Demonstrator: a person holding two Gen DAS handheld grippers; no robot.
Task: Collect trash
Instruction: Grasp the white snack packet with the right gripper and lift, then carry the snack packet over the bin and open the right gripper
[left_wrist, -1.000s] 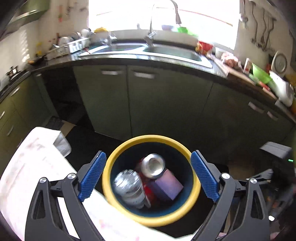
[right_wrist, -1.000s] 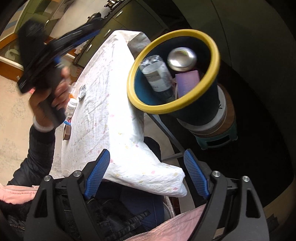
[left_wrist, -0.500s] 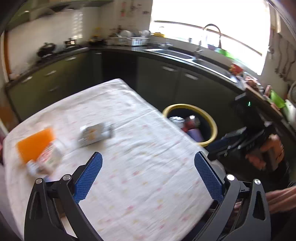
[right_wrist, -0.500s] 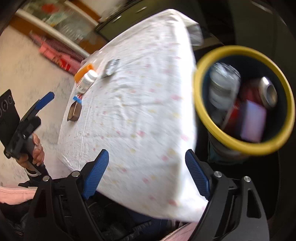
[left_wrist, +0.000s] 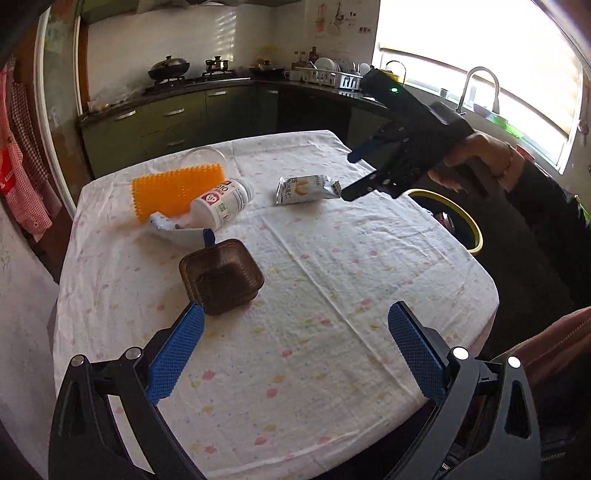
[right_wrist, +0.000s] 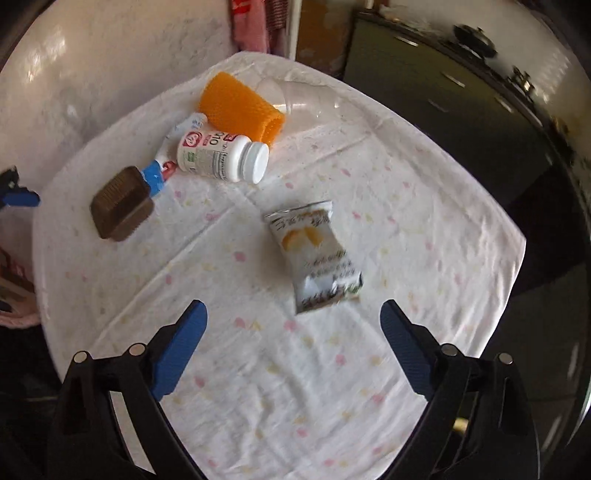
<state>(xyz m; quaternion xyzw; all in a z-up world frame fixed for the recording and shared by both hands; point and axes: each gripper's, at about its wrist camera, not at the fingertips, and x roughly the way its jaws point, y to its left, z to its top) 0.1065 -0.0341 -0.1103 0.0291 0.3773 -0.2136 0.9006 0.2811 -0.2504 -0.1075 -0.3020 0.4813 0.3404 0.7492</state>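
The table (left_wrist: 332, 369) holds five loose items; the bin (left_wrist: 469, 229) stands off its far-right edge. Your left gripper (left_wrist: 295, 349) hangs released near the tray (left_wrist: 221, 275). Your right gripper (right_wrist: 293, 343) is also released, over the packet (right_wrist: 314, 251) (the nearest trash). Risk: the bottle (right_wrist: 218, 155) lies on its side against the orange mat (right_wrist: 240, 107) and tube (right_wrist: 162, 171); a careless nudge could roll it off.
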